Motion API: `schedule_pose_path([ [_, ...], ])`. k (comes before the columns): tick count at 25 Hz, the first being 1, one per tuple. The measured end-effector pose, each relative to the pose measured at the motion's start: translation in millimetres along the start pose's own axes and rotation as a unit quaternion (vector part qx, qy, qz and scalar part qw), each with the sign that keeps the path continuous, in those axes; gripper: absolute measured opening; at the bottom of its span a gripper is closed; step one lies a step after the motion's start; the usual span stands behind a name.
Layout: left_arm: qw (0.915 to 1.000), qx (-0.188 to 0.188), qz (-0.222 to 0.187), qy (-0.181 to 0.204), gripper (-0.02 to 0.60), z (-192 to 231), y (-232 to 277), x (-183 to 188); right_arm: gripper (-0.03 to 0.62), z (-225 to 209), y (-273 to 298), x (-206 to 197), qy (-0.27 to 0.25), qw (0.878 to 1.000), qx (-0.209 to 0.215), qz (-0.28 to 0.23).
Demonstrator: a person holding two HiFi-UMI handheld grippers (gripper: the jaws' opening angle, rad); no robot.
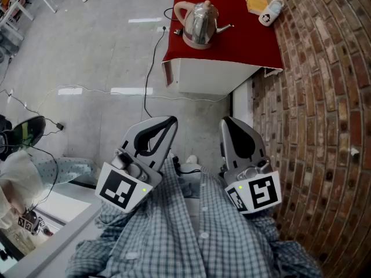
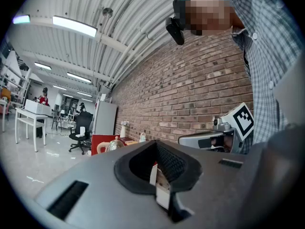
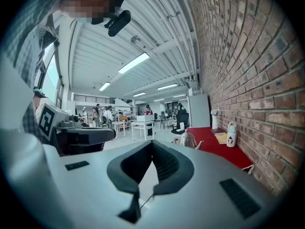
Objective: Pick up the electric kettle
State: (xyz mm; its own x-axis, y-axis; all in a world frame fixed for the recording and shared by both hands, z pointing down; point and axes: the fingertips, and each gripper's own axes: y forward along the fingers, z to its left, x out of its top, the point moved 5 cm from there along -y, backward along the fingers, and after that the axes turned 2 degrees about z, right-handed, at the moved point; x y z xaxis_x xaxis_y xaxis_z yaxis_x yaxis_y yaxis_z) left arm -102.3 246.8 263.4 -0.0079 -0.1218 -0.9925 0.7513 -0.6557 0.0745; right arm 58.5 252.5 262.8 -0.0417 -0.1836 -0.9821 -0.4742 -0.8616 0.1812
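On table (image 1: 243, 42), kettle (image 1: 200, 21) upright, spout toward wall (image 1: 324, 97)

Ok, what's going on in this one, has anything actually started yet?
A person in a checked shirt holds the left gripper and the right gripper close to the body, both shut with nothing between the jaws. The electric kettle stands on the red table some way ahead of both grippers, beside the brick wall. Neither gripper touches it, so the pickup has not begun.
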Motion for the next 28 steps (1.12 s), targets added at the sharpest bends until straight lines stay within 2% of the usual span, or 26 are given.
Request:
schedule_pose_path([
  [9, 0.9999, -0.009, -0.001, -0.005, 0.008, 2, -4, 0, 0.006, 3, 1, 0, 0.003, 1.0, -0.004, 0.004],
  [14, 1.0, -0.008, -0.002, -0.005, 0.008, 5, -7, -1, 0.006, 4, 1, 0, -0.009, 1.0, -0.012, 0.004],
  [18, 1.0, -0.003, -0.001, -0.004, 0.008, 11, -13, -1, 0.006, 11, 2, 4, -0.042, 0.999, -0.021, 0.004],
  [28, 0.9999, 0.003, -0.014, 0.007, 0.008, 30, -35, -1, 0.006, 27, 9, 8, -0.038, 0.999, -0.032, -0.01],
])
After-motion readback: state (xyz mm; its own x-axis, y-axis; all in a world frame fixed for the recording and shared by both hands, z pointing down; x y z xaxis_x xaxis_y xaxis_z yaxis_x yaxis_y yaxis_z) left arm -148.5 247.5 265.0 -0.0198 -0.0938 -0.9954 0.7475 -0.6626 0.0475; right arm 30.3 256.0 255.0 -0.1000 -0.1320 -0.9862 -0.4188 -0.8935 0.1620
